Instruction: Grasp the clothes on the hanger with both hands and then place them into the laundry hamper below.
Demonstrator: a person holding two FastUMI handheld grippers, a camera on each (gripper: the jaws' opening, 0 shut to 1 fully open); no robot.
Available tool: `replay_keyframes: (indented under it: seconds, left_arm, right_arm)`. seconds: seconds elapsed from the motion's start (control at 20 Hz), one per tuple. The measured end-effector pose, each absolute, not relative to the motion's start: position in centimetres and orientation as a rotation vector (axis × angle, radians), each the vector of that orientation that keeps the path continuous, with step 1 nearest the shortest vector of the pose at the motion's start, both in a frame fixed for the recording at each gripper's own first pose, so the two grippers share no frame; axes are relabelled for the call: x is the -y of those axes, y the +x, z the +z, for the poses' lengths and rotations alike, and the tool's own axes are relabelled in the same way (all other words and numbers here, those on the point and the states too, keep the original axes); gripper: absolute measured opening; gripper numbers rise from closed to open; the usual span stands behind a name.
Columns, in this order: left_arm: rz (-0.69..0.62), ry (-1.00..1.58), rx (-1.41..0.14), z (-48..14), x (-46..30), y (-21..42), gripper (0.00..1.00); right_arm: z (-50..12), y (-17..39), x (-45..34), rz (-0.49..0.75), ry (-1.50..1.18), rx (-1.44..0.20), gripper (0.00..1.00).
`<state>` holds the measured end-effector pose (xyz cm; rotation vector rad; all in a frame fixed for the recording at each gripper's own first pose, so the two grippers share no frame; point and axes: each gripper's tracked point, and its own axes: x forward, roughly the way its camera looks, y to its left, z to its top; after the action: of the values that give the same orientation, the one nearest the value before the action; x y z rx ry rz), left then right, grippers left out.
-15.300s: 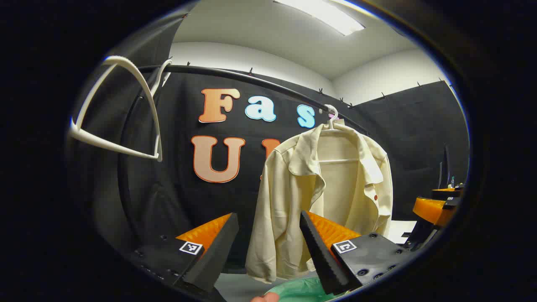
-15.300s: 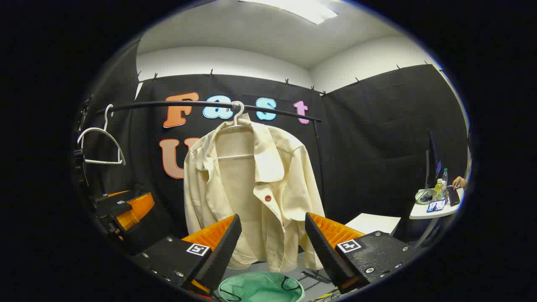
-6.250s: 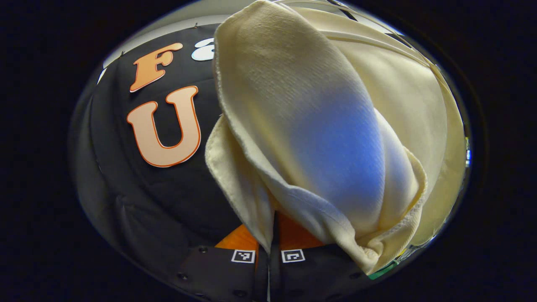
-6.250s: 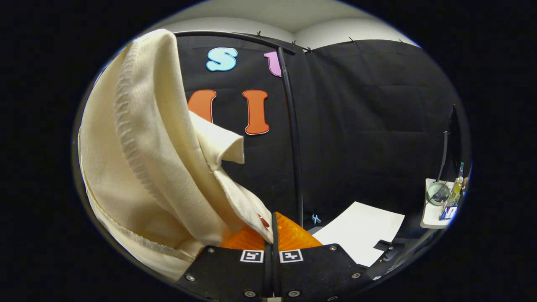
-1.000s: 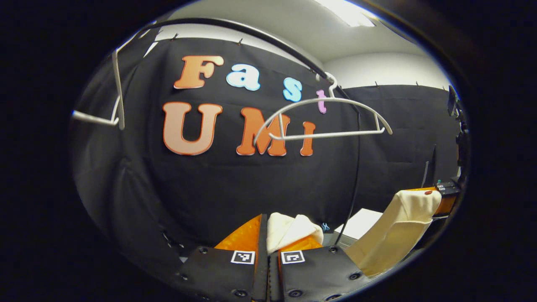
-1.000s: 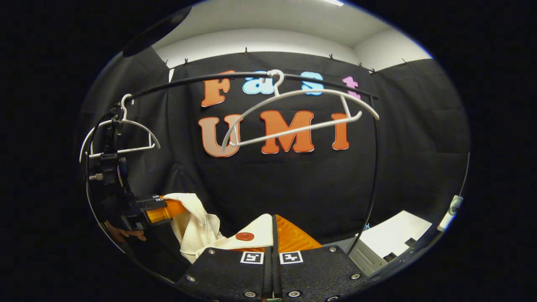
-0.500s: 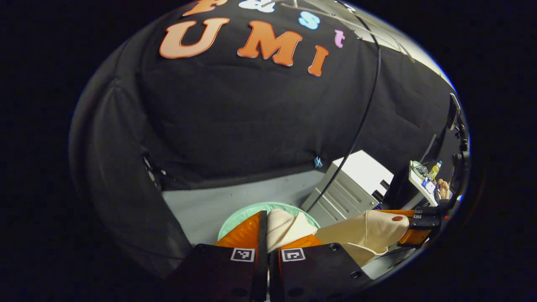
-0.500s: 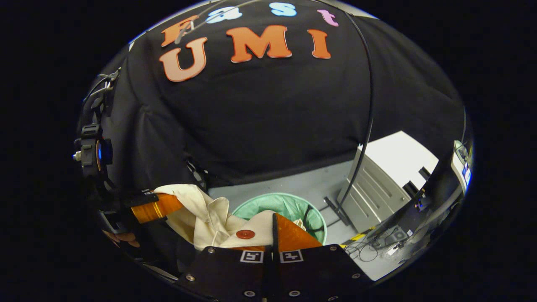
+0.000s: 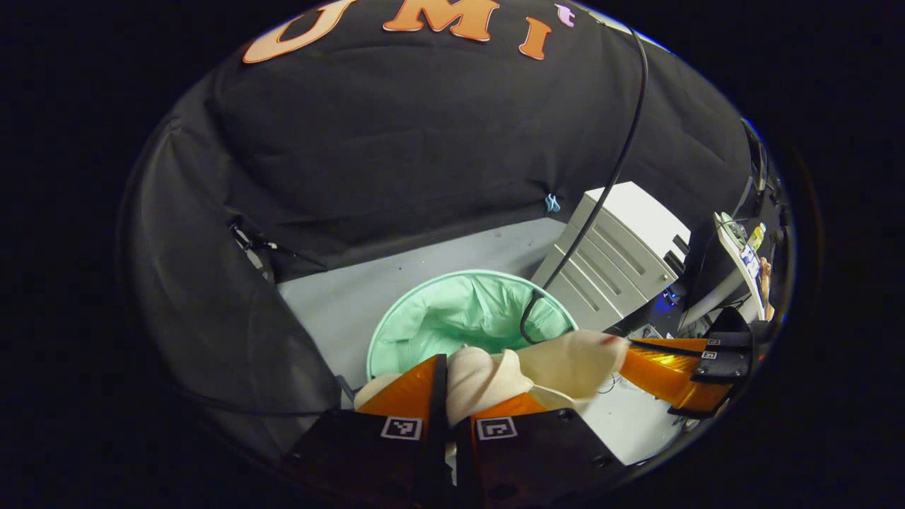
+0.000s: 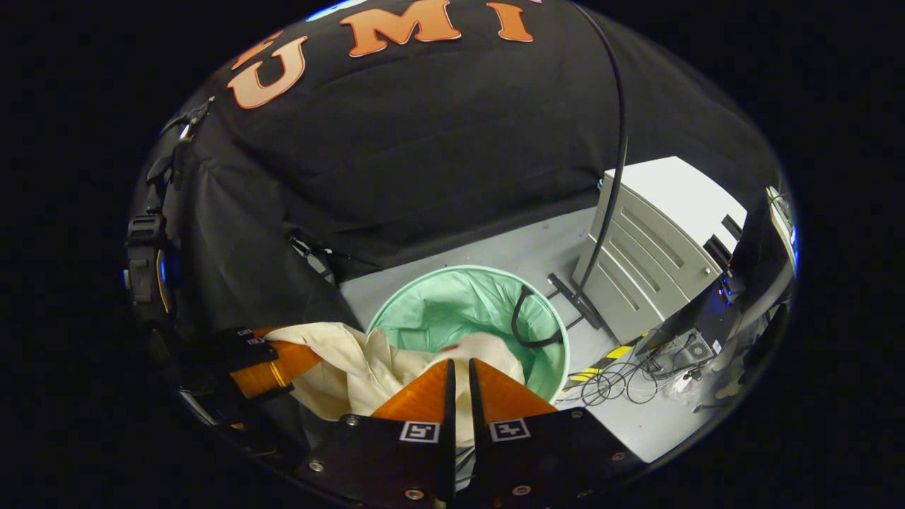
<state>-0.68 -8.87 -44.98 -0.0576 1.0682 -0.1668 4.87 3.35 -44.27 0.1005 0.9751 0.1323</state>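
Observation:
The cream shirt (image 9: 558,357) hangs stretched between my two grippers, just above the near rim of the mint-green laundry hamper (image 9: 459,318). My left gripper (image 9: 452,385) is shut on a bunched fold of it. In the left gripper view, my right gripper (image 9: 629,353) holds the shirt's other end at the right. In the right gripper view, my right gripper (image 10: 459,385) pinches the shirt (image 10: 353,367) in a narrow gap between its fingers, over the hamper (image 10: 452,307). My left gripper (image 10: 300,359) shows at the left, with the cloth draped from it.
A white drawer cabinet (image 10: 657,240) stands on the grey floor to the right of the hamper. The black rack pole (image 10: 615,141) runs down between them to a foot by the hamper. Loose cables (image 10: 622,382) lie on the floor at the right.
Both grippers have come down and tilted toward the floor with the shirt; the bare hanger has left view and the hamper looms larger. The right fingers have parted slightly.

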Motion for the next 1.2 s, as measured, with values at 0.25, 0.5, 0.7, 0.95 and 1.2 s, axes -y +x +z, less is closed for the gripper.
replay_keyframes:
  seconds: [0.25, 0.5, 0.7, 0.95, 1.2]
  left_arm:
    - [-0.155, -0.047, -1.164, -46.7, 7.6, -3.3, 0.6]
    - [-0.104, -0.021, -1.13, -46.6, 6.2, -3.6, 0.88]
    - [-0.105, -0.054, -1.02, -42.7, 6.2, -2.2, 0.93]
    - [-0.105, -0.112, -0.799, -33.1, 5.6, 0.5, 0.96]
    - [-0.085, -0.134, -0.51, -21.7, 4.5, 3.8, 0.96]
  right_arm:
    - [-45.4, 3.6, -2.4, 0.105, 0.087, -1.029, 0.27]
    - [-46.7, 1.6, -2.0, 0.083, 0.126, -1.076, 0.88]
    - [-44.0, 2.0, -1.6, 0.096, 0.121, -0.985, 0.94]
    - [-33.8, 4.1, -1.1, 0.1, 0.101, -0.752, 0.94]
    - [-19.9, 6.1, -0.2, 0.096, 0.046, -0.491, 0.94]
